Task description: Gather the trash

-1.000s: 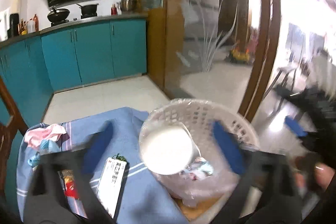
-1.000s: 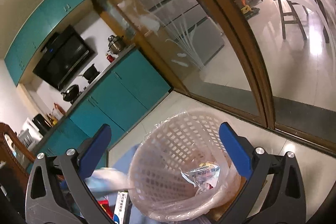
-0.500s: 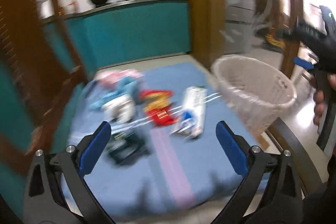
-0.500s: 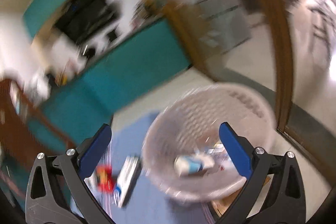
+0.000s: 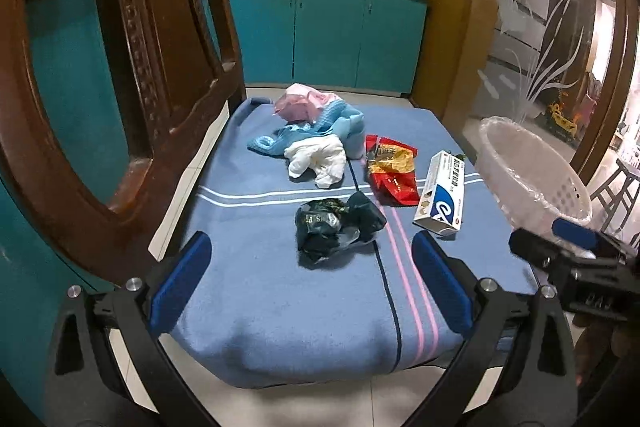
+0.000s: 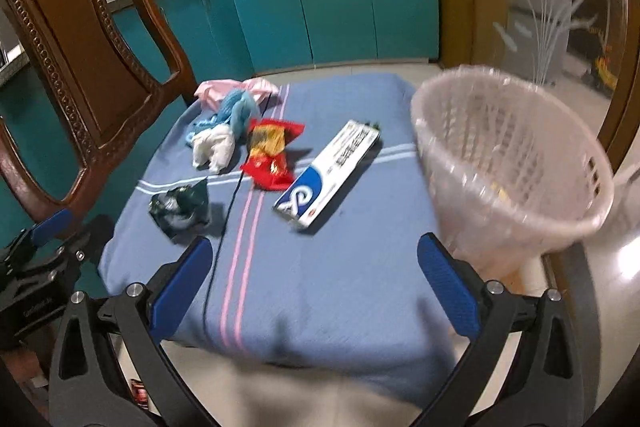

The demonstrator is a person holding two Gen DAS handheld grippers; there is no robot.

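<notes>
Trash lies on a blue cloth-covered table [image 5: 280,307] [image 6: 320,287]: a dark green crumpled wrapper [image 5: 336,227] [image 6: 180,207], a red and yellow snack bag [image 5: 390,169] [image 6: 272,155], a white and blue box [image 5: 442,193] [image 6: 330,173], a white crumpled tissue [image 5: 318,157] [image 6: 212,147], and blue and pink crumpled pieces [image 5: 316,115] [image 6: 234,101]. A bag-lined white basket [image 5: 532,171] [image 6: 508,155] stands at the table's right edge. My left gripper [image 5: 312,285] is open, just short of the green wrapper. My right gripper [image 6: 314,283] is open over bare cloth near the front edge.
A carved wooden chair back [image 5: 132,59] [image 6: 84,47] stands close on the left of the table. Teal kitchen cabinets [image 5: 328,27] [image 6: 304,15] run behind. A glass door with a wooden frame [image 5: 540,19] is on the right.
A second ago both grippers hovered over the basket, where a white cup fell. Both have since swung back left and lowered toward the table; the trash on the cloth now fills the views.
</notes>
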